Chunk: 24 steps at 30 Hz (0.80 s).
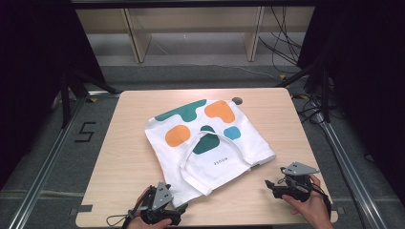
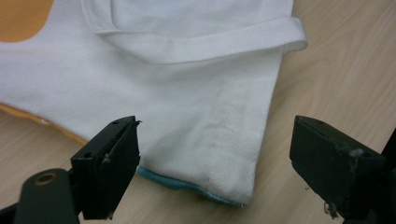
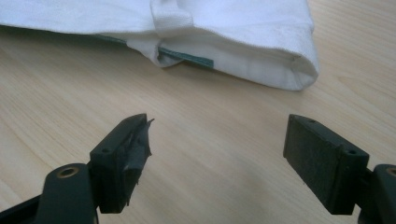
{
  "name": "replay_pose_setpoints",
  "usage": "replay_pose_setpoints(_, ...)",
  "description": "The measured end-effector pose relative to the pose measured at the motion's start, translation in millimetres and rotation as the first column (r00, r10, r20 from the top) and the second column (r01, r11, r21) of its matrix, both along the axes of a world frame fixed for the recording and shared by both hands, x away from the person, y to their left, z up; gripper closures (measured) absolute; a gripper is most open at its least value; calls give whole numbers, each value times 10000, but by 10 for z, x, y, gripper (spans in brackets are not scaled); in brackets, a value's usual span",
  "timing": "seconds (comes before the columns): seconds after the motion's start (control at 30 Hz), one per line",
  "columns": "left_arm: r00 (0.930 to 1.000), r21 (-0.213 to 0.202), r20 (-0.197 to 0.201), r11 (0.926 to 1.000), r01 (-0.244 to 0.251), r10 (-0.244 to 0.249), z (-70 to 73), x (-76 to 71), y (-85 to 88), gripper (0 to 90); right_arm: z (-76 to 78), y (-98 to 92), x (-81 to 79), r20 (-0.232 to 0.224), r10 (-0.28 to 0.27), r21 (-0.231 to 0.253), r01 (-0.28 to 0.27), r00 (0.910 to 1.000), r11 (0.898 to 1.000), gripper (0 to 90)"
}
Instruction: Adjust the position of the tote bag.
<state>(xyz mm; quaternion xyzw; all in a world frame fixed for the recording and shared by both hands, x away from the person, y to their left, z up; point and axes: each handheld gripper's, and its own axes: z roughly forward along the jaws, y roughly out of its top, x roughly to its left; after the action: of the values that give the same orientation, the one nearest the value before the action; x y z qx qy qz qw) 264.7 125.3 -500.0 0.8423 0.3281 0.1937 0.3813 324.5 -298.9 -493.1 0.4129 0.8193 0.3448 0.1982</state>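
Note:
A white tote bag (image 1: 210,143) with orange, green and blue blobs lies flat on the wooden table (image 1: 126,157), its handles (image 1: 191,155) folded onto it. My left gripper (image 1: 179,207) sits at the bag's near corner, open. In the left gripper view the jaws straddle that corner of the bag (image 2: 187,93), where a blue edge (image 2: 177,183) peeks out below; the left gripper (image 2: 215,135) holds nothing. My right gripper (image 1: 270,183) is open over bare wood, a little short of the bag's right corner (image 3: 280,70). Nothing lies between the right gripper (image 3: 219,126) jaws.
A dark round spot (image 1: 237,100) marks the table's far edge. Beyond the table stand wooden shelf legs (image 1: 136,38), with loose cables (image 1: 286,43) on the floor. Metal rails run along both sides, and a "5" (image 1: 85,132) is marked on the left floor.

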Motion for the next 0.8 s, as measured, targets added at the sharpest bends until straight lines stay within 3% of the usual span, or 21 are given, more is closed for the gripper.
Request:
replay_pose_setpoints(0.03, 10000, 368, 14, 9993, 47, -48, -4, 8, -16, 167, 3, 7, -3, -118, -65, 23, 65, 9999, 10000, 233)
replay_pose_setpoints(0.07, 9989, 837, 333, 9960, 299, -328, -1, 37, -25, 173, 4, 7, -2, -79, -79, -43, 79, 9999, 10000, 233)
replay_pose_setpoints(0.13, 9982, 1161, 519, 9930, 229, -291, -18, 39, -82, 177, 3, 8, -3, -75, -83, -60, 83, 9999, 9999, 233)
replay_pose_setpoints(0.17, 9978, 1529, 578, 9880, 220, -312, -27, 33, -133, 187, 6, 4, -3, -126, -64, -83, 63, 9999, 9999, 233)
replay_pose_setpoints(0.23, 9979, 1634, 554, 9863, 242, -337, -30, 34, -150, 190, 2, 8, -2, -80, -105, 19, 105, 9999, 9999, 233)
replay_pose_setpoints(0.27, 9991, 1539, 421, 9881, 21, -86, -44, 17, -168, 192, 12, 14, -8, -176, -189, 81, 190, 9997, 9998, 231)
replay_pose_setpoints(0.37, 9974, 1949, 718, 9807, -182, 42, -56, 36, -183, 225, 7, 6, -3, -145, -42, -50, 41, 9999, 10000, 230)
replay_pose_setpoints(0.5, 9985, 1789, 539, 9837, -195, 100, -34, 49, -164, 288, 5, 23, 1, 10, 52, 22, -52, 10000, 10000, 230)
replay_pose_setpoints(0.57, 9992, 1680, 402, 9858, -57, -10, -29, 45, -146, 417, 6, 19, -1, 59, 94, -53, -94, 9999, 9999, 230)
replay_pose_setpoints(0.6, 9977, 1654, 665, 9862, 26, -138, -15, 47, -123, 493, 9, 22, 0, 19, 63, -41, -63, 10000, 10000, 230)
replay_pose_setpoints(0.63, 9980, 1605, 628, 9869, -127, 26, 1, 19, -100, 622, 9, 23, 0, 95, 24, -56, -23, 10000, 10000, 231)
replay_pose_setpoints(0.7, 9951, 1730, 981, 9849, -92, -79, 45, 8, -2, 678, 22, 4, -2, 219, 94, -235, -88, 9997, 9997, 243)
replay_pose_setpoints(0.73, 9951, 1730, 981, 9849, -92, -79, 45, 8, -2, 699, 22, 4, -2, 219, 94, -235, -88, 9997, 9997, 243)
replay_pose_setpoints(0.77, 9952, 1715, 983, 9850, -174, 4, 51, 12, 39, 699, 21, -3, 2, 518, 76, -245, -63, 9986, 9997, 250)
replay_pose_setpoints(0.8, 9952, 1666, 969, 9856, -280, 119, 60, 16, 82, 725, 33, 10, -9, 166, -36, -3, 36, 9999, 10000, 251)
